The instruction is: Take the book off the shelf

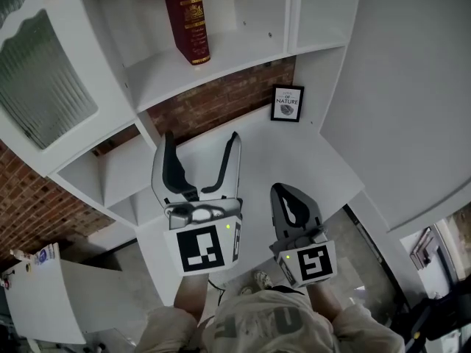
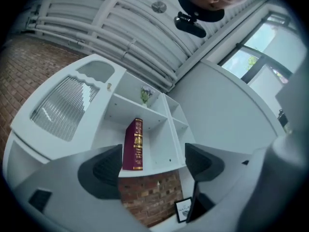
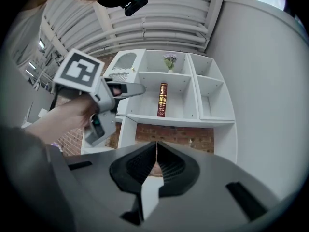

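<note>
A dark red book (image 1: 188, 20) with gold print on its spine stands upright on a white shelf board (image 1: 228, 59). It also shows in the left gripper view as the book (image 2: 133, 145) and in the right gripper view as the book (image 3: 162, 99). My left gripper (image 1: 201, 140) is raised toward the shelf, below and short of the book, open with nothing between its fingers. In its own view the left gripper (image 2: 152, 161) frames the book's lower end from a distance. My right gripper (image 1: 282, 191) hangs lower and to the right, shut and holding nothing; the right gripper (image 3: 155, 145) shows its pads together.
A small framed picture (image 1: 287, 103) leans on the lower surface against the brick wall (image 1: 213, 101). A cabinet door with ribbed glass (image 1: 40, 79) is to the left. A small plant (image 3: 169, 59) sits in the compartment above the book. A white wall (image 1: 412, 87) is on the right.
</note>
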Tool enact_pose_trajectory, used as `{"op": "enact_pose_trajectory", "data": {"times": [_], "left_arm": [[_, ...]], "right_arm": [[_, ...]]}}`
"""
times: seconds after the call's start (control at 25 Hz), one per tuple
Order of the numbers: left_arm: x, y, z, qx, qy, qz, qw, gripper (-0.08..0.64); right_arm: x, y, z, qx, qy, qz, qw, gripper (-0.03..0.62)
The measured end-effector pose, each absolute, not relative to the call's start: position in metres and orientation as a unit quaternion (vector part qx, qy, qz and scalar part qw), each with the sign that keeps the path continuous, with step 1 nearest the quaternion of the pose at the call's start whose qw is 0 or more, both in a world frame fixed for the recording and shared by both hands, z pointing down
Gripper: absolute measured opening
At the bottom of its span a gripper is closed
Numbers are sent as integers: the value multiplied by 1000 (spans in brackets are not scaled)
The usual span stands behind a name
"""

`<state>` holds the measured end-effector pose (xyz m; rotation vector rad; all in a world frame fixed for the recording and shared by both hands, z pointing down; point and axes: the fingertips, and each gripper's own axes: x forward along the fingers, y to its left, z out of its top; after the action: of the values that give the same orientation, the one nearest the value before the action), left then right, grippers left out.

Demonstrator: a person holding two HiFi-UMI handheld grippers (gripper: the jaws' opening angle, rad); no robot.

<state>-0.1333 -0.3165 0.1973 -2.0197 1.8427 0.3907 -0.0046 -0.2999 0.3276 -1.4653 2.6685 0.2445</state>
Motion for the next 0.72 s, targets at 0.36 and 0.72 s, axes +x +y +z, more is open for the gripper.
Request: {"op": "enact_pose_trajectory", "data": {"times": [0.36, 0.72], "left_arm": [[-155, -452, 110, -665, 715, 84, 197, 425], [-199, -556, 96, -631, 764, 47, 127, 425]], "right_arm": [[13, -306, 336, -503, 862, 57, 25, 18], [45, -317, 344, -538, 842, 42, 18, 18]]}}
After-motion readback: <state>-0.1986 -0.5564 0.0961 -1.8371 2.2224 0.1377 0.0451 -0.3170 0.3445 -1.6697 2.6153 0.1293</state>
